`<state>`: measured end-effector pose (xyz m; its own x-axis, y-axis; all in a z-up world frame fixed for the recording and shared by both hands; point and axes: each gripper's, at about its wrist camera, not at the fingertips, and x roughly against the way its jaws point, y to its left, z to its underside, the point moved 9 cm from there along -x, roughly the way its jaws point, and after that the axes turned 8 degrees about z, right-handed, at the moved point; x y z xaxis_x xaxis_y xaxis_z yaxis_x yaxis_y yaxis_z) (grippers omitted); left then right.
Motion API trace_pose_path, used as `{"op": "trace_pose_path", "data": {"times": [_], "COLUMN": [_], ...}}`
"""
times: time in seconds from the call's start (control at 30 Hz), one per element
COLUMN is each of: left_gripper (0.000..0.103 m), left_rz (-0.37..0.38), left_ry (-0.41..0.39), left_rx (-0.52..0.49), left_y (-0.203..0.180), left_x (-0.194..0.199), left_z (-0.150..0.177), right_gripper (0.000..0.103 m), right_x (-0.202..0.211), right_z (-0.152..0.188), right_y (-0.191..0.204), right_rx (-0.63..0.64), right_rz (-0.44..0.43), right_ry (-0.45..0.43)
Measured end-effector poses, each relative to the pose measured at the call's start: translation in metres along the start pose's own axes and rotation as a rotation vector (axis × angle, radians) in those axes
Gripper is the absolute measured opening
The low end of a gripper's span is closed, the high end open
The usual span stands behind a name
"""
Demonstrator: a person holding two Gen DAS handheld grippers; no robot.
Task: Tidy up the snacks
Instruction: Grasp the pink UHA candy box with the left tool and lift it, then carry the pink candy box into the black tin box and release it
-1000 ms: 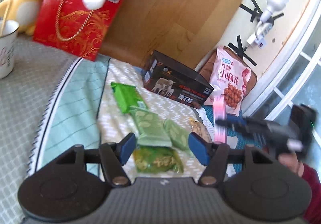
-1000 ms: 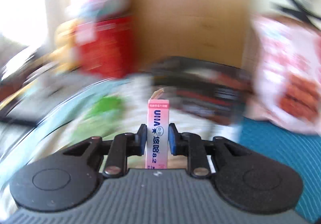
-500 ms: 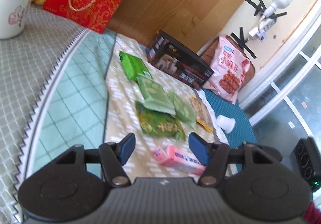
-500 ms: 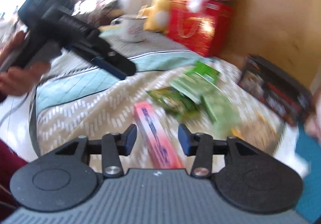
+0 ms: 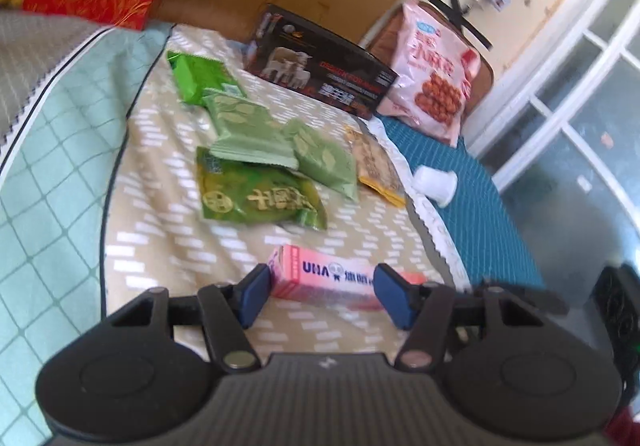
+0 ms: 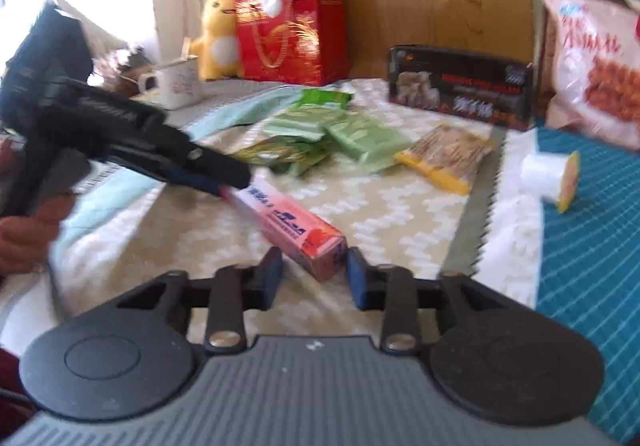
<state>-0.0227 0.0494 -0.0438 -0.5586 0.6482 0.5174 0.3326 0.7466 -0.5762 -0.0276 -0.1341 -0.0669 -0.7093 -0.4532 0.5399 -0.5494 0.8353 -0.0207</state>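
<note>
Both jaws stand apart, empty — left gripper (image 5: pixel 318 294) and right gripper (image 6: pixel 314 276) bracket the pink box (image 5: pixel 320 280) lying flat on the patterned cloth (image 5: pixel 160 246). Green packets (image 5: pixel 256 166) sit grouped beyond; the cup (image 5: pixel 434 184) and pink bag (image 5: pixel 432 86) look unsorted.

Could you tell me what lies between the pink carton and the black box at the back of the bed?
In the left wrist view, the green snack packets lie between the pink carton and the black box.

4 green pkts (image 5: pixel 256 198), 1 pink box (image 5: pixel 328 278), 2 claws (image 5: pixel 320 296)
</note>
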Motion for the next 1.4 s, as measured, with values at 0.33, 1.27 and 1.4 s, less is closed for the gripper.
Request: {"op": "trace_pose_path", "data": {"times": [0.33, 1.27, 1.4], "left_gripper": [0.057, 0.060, 0.060], "left_rz": [0.129, 0.125, 0.097], "left_ry": [0.012, -0.015, -0.061], "left_rx": [-0.050, -0.110, -0.147], "left_y": [-0.041, -0.057, -0.058], "left_x": [-0.009, -0.017, -0.020], "left_z": [-0.010, -0.020, -0.081], "right_gripper": [0.032, 0.032, 0.032], "right_x": [0.025, 0.025, 0.008], "right_z": [-0.003, -0.009, -0.056], "right_y": [-0.024, -0.038, -0.050], "right_rx": [-0.046, -0.076, -0.034], "right_rz": [0.155, 0.258, 0.250], "right_ry": [-0.052, -0.030, -0.098]}}
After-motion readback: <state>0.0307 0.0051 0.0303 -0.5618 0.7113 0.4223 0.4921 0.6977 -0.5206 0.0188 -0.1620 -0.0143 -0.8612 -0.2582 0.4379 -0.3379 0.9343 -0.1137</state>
